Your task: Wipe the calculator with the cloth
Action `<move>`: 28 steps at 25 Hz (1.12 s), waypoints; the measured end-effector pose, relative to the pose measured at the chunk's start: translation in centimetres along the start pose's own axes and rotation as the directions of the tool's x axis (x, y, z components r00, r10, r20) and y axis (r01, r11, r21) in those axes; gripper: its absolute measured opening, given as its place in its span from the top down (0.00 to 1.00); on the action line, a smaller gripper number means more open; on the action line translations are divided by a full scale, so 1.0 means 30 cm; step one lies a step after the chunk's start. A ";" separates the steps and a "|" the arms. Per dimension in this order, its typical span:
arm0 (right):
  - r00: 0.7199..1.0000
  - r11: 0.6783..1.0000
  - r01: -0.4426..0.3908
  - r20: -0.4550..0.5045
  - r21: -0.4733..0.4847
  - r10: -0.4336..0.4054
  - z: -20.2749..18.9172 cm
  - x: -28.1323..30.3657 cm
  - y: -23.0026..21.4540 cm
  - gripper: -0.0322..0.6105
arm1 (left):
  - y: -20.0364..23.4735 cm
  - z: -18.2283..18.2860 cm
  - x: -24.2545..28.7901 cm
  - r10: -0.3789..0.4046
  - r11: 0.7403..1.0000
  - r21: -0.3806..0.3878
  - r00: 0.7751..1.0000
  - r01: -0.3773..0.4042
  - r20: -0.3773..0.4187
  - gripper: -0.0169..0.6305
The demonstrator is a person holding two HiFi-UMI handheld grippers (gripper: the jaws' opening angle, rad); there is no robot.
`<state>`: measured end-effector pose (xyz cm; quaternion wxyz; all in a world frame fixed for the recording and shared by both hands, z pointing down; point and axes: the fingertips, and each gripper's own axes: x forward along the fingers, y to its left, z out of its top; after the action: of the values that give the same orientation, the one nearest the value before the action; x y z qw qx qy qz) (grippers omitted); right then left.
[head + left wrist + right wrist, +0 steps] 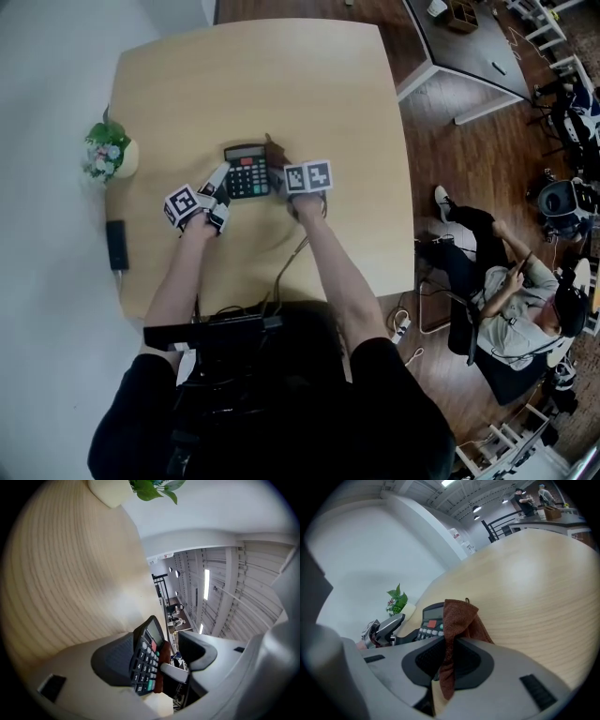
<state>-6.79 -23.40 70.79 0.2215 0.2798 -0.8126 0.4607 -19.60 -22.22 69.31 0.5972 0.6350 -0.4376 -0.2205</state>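
A black calculator (247,171) lies flat near the middle of the wooden table (281,84). My left gripper (221,187) is at its left edge, open. In the left gripper view the calculator (143,660) rests against one pad, and the other pad (199,651) stands apart from it. My right gripper (278,178) is at the calculator's right edge, shut on a brown cloth (275,153). In the right gripper view the cloth (459,616) rises from the closed jaws of that gripper (450,660) and hangs beside the calculator (431,616). My left gripper (391,625) shows beyond it.
A small potted plant (108,150) stands at the table's left edge, and a black device (116,244) lies at that edge nearer me. A cable (291,262) trails over the near edge. A person (506,291) sits on a chair to the right of the table.
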 end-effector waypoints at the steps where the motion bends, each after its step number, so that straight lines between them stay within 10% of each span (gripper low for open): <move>1: 1.000 1.000 0.001 0.002 0.002 -0.001 -0.001 0.001 0.000 0.90 | 0.002 0.001 -0.001 -0.009 1.000 -0.011 1.000 0.009 0.002 0.51; 8: 0.954 0.972 -0.055 0.299 0.227 -0.016 0.030 -0.198 -0.046 0.90 | -0.051 0.033 -0.069 -0.098 0.994 0.050 0.995 0.097 0.021 0.51; 13: 0.768 0.812 -0.451 0.625 0.372 0.140 -0.108 -0.551 0.090 0.90 | -0.283 0.051 -0.308 -0.372 0.928 0.063 0.920 0.367 0.126 0.57; 17: 0.666 0.800 -0.504 0.736 0.325 0.120 -0.273 -0.784 0.211 0.90 | -0.486 -0.024 -0.498 -0.638 0.770 0.075 0.760 0.634 0.127 0.68; 24: 0.475 0.816 -0.571 0.846 0.089 0.240 -0.276 -0.984 0.524 0.90 | -0.791 -0.129 -0.689 -0.913 0.400 0.032 0.395 0.916 0.107 0.70; 28: 0.430 0.840 -0.542 0.846 -0.037 0.315 -0.225 -1.076 0.625 0.90 | -0.914 -0.207 -0.777 -0.949 0.313 0.038 0.310 0.949 0.064 0.70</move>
<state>5.61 -1.56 42.33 -0.3470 0.2688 -0.7997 0.4097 -18.73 -2.26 38.75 0.3402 0.7602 -0.0032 -0.5534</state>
